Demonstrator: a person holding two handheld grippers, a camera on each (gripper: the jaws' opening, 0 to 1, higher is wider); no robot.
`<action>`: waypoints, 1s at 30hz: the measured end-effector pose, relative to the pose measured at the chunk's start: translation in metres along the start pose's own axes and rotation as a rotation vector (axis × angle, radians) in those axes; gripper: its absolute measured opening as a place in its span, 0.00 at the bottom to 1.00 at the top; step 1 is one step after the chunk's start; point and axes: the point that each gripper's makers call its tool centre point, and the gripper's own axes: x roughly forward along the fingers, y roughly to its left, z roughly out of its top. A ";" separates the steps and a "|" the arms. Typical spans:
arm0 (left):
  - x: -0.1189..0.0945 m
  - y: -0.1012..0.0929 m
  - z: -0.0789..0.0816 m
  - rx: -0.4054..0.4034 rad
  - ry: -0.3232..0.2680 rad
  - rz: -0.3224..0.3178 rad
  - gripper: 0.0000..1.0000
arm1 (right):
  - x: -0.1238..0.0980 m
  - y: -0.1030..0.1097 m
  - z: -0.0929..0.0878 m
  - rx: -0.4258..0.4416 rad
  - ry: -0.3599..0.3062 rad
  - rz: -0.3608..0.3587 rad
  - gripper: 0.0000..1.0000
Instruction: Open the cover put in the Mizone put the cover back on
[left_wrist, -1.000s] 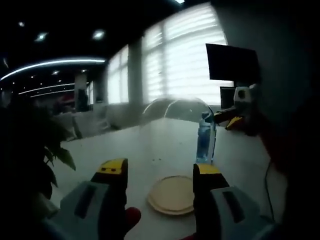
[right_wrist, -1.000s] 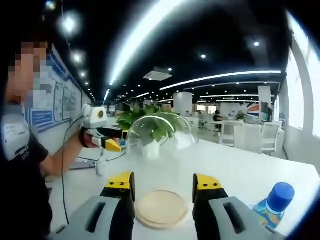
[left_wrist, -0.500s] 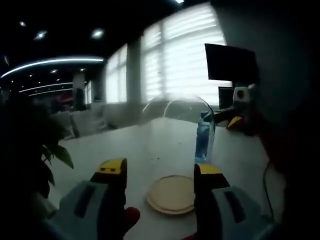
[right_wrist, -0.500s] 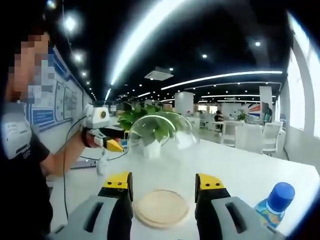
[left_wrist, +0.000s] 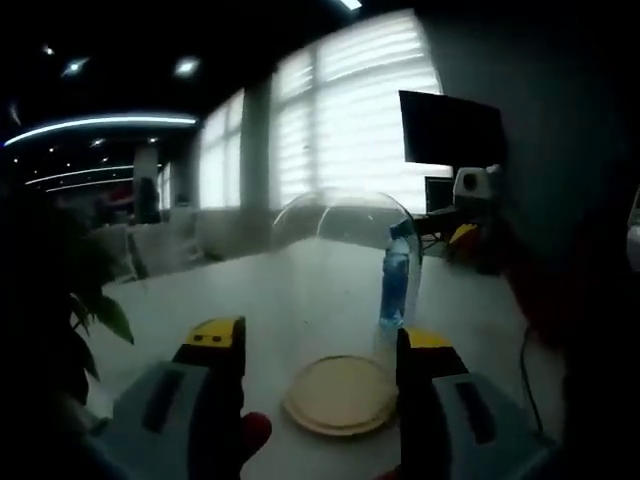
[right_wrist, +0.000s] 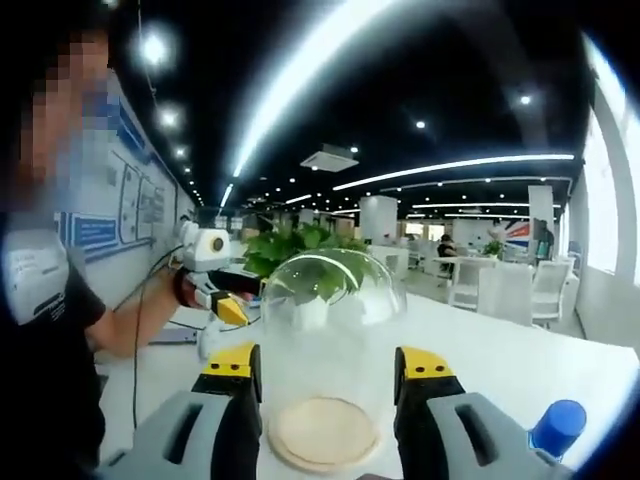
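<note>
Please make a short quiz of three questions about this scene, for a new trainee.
1. True or false: the glass dome stands over the wooden base.
2. Where is the Mizone bottle? A) under the dome B) on the table, outside the dome C) held in the fingers
3. Fill in: both the left gripper and the right gripper are ____.

Key: 1 true; 2 B; 3 open
</note>
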 end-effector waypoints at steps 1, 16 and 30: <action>0.000 0.003 0.003 0.002 -0.010 0.003 0.50 | 0.001 -0.002 0.002 0.000 -0.005 -0.003 0.48; 0.016 0.012 0.022 -0.004 -0.081 -0.092 0.52 | 0.027 -0.016 0.005 0.021 -0.037 0.064 0.56; 0.027 -0.002 0.006 0.006 -0.043 -0.183 0.53 | 0.038 -0.020 -0.008 0.112 -0.014 0.090 0.64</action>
